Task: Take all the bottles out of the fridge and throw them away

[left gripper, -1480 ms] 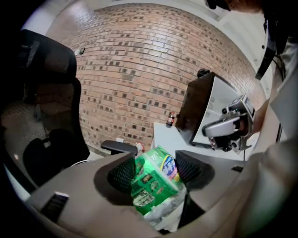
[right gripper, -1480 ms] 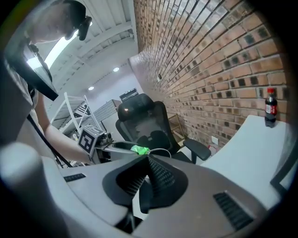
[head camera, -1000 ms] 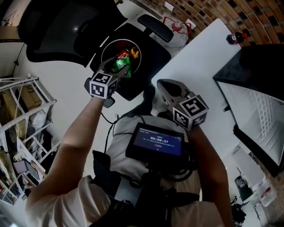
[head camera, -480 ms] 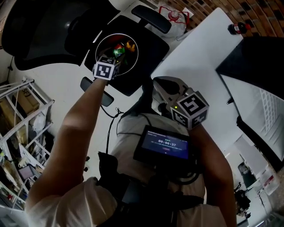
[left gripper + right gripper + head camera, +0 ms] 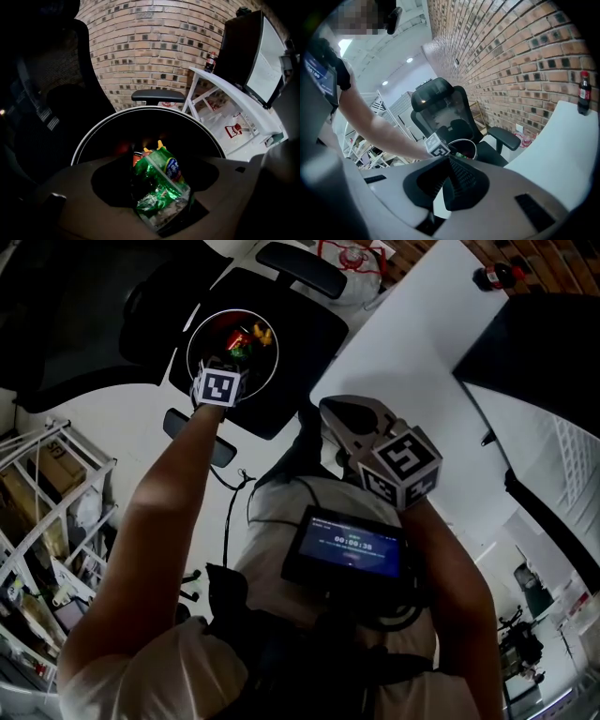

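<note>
Left gripper view: the left gripper (image 5: pixel 228 362) hangs over the bin (image 5: pixel 150 108) on the chair (image 5: pixel 300 329) seat, pointing steeply down. Its jaws have just been opening and stand apart. A crushed green bottle (image 5: pixel 161 185) sits between them, neck down toward the bin, with a dark gap at its left side. More litter lies in the bin. The right gripper (image 5: pixel 451 180) is level beside the table (image 5: pixel 422 334), jaws closed together on nothing.
</note>
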